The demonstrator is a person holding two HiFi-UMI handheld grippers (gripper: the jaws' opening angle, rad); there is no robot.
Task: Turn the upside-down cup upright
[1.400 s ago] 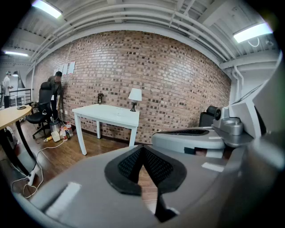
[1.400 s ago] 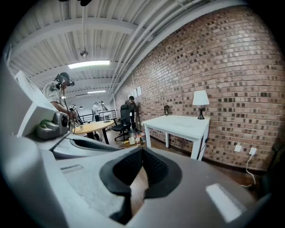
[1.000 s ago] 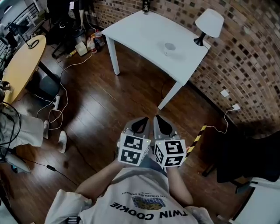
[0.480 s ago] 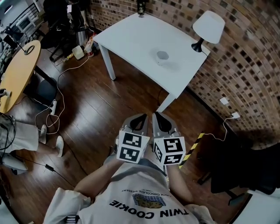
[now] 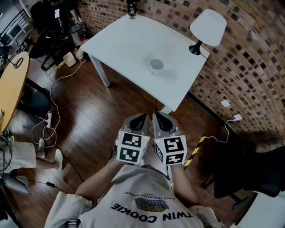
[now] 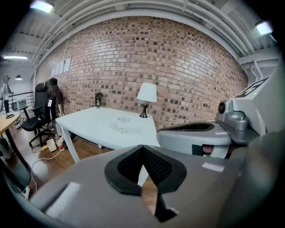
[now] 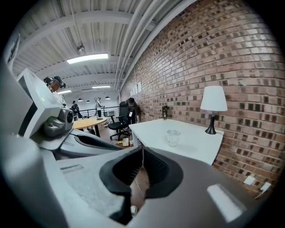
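Note:
A small clear cup (image 5: 156,66) stands near the middle of a white table (image 5: 120,44), far ahead of me; which way up it stands is too small to tell. It also shows as the cup (image 6: 123,124) in the left gripper view and the cup (image 7: 173,137) in the right gripper view. My left gripper (image 5: 139,121) and right gripper (image 5: 161,120) are held side by side at chest height over the wooden floor, well short of the table. Both are shut with nothing between the pads.
A white-shaded lamp (image 5: 207,27) stands on the table's right corner by the brick wall (image 5: 249,67). A dark bottle (image 5: 131,9) sits at the far edge. Cables (image 5: 53,111) and a yellow-black strip (image 5: 193,151) lie on the floor. A round wooden table (image 5: 9,84) is at the left.
The table and cup have come nearer and lower in the head view as I move toward them. Both grippers stay shut and side by side.

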